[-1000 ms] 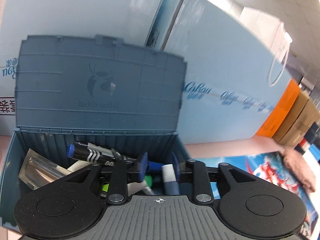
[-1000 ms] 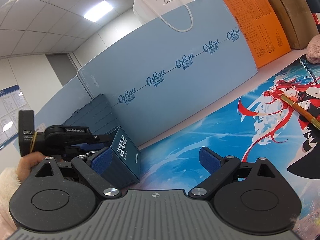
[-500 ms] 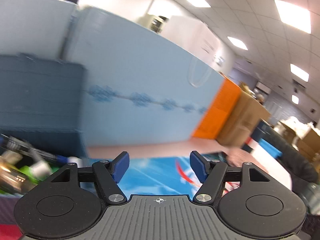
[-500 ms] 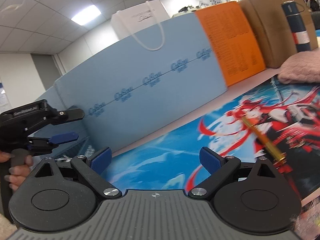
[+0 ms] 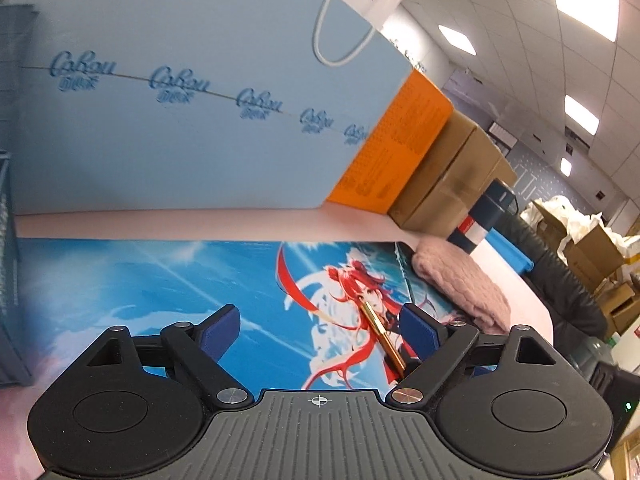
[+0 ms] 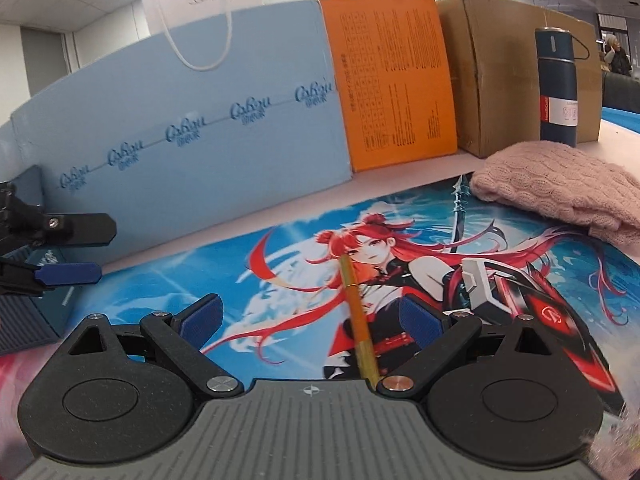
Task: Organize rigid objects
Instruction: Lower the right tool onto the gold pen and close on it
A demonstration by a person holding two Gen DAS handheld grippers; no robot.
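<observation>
Gaping empty: both grippers' jaws, above gold pen (image 6: pixel 354 304); "Cabou" repeated on blue board (image 6: pixel 200 120).

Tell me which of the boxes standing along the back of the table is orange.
The flat orange box covered in printed tables, standing between the long light blue box and the plain brown cardboard box.

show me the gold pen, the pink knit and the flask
gold pen (image 6: pixel 353 305): right wrist view, middle of barrel
pink knit (image 6: pixel 560 178): right wrist view, top of the heap
flask (image 6: pixel 557 80): right wrist view, dark upper body
</observation>
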